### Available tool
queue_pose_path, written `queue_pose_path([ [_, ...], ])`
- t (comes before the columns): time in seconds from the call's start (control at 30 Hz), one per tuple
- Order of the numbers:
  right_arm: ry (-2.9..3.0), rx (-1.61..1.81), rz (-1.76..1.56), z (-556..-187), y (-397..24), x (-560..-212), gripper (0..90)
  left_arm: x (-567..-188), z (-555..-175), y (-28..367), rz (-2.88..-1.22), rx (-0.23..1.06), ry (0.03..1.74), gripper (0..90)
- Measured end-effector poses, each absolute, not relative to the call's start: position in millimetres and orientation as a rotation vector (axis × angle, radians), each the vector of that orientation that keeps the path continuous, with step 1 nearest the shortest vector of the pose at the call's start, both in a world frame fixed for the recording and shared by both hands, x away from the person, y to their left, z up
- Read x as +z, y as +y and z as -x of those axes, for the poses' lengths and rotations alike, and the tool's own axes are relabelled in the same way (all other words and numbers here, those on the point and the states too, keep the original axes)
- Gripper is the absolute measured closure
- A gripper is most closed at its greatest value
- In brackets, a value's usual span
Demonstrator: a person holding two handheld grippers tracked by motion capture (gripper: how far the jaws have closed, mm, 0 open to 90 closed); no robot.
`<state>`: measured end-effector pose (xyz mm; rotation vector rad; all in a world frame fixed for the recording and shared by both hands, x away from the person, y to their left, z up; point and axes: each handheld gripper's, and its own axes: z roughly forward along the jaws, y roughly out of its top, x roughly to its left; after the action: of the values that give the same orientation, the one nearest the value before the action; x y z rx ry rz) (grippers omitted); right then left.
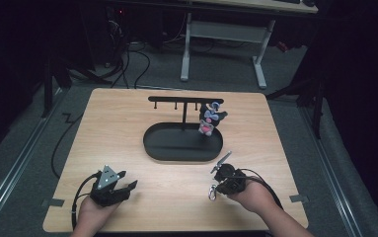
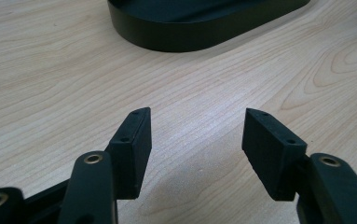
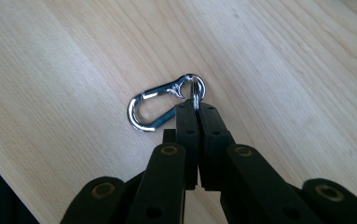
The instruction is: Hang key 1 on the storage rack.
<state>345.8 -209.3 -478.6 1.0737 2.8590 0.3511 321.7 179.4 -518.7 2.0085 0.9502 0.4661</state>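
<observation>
A silver carabiner clip (image 3: 161, 90) lies on the wooden table (image 1: 127, 123), and it shows small beside my right hand as the carabiner (image 1: 211, 192). My right gripper (image 3: 195, 106) is shut on the small ring (image 3: 195, 93) at the clip's end, with the pads pressed tight together on it. From above, the right gripper (image 1: 215, 189) sits near the table's front right. My left gripper (image 1: 130, 189) rests at the front left; in its own view the left gripper (image 2: 197, 117) stands open over bare wood with nothing between the jaws.
A black oval tray (image 1: 157, 148) with a T-shaped hook rack (image 1: 184, 99) stands mid-table; its wall is the tray (image 2: 190, 35) ahead of the left jaws. A small plush toy (image 1: 209, 120) hangs from the rack's right side. Dark floor, cables and a desk frame (image 1: 226, 34) lie beyond.
</observation>
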Motion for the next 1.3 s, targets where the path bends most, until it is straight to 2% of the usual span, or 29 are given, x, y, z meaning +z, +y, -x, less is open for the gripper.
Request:
queue_pose_path([
  [0.33,2.82,0.394,-1.183,-343.0,-224.9,-479.9,87.9,-520.2,-322.1,177.0,-2.024,0.463,0.946,43.2],
  [0.4,2.821,0.396,-1.191,-344.1,-224.2,-481.8,85.4,-520.2,-322.0,176.7,-2.029,0.464,0.944,43.1],
  [0.7,2.833,0.402,-1.168,-343.8,-222.7,-482.8,88.9,-520.5,-322.1,178.1,-2.021,0.464,0.949,43.0],
  [1.3,2.804,0.431,-1.201,-343.0,-234.6,-440.4,89.0,-519.2,-320.8,177.9,-2.019,0.465,0.927,42.8],
])
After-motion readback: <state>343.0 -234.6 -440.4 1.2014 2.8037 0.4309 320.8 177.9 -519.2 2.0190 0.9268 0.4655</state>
